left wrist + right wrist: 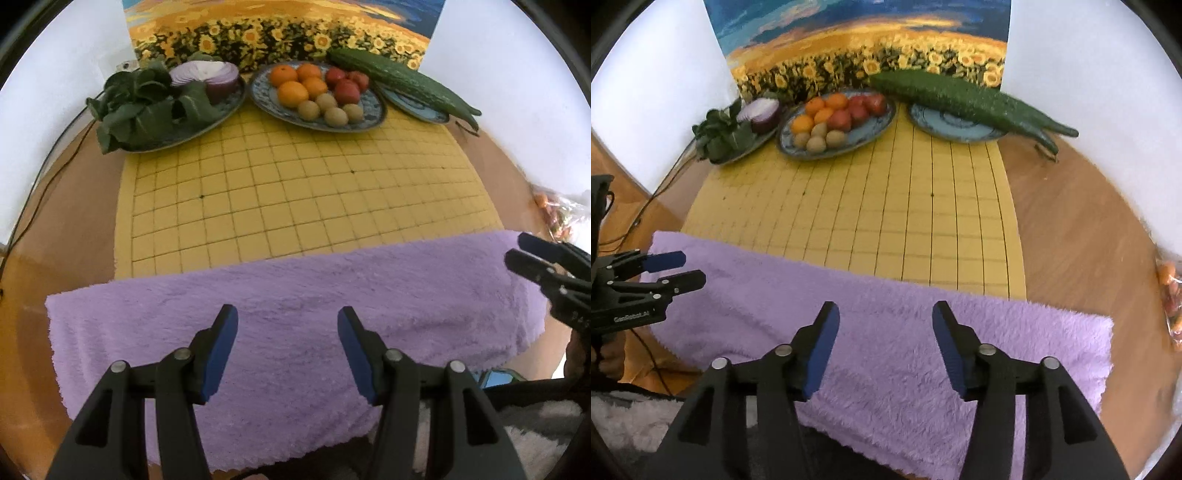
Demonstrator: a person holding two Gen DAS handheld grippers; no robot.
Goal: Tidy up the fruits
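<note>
An oval blue plate (373, 112) (879, 123) at the back of the yellow grid mat holds oranges (293, 92) (823, 107), red tomatoes (346, 86) (862, 107) and brownish kiwis (330, 109) (822, 138), sorted in groups. My left gripper (287, 321) (683, 269) hangs open over the purple fluffy towel (295, 295) (886, 332) with nothing between its fingers. My right gripper (885, 317) (517, 251) is open over the same towel, also empty, far from the fruit.
A plate (221, 107) on the left carries leafy greens (144, 103) (720, 133) and a halved red onion (210, 75) (762, 110). Cucumbers (402, 79) (964, 98) lie across a round blue plate (945, 127) on the right. A sunflower picture (871, 62) stands behind. A bag (1171, 295) lies at the right edge.
</note>
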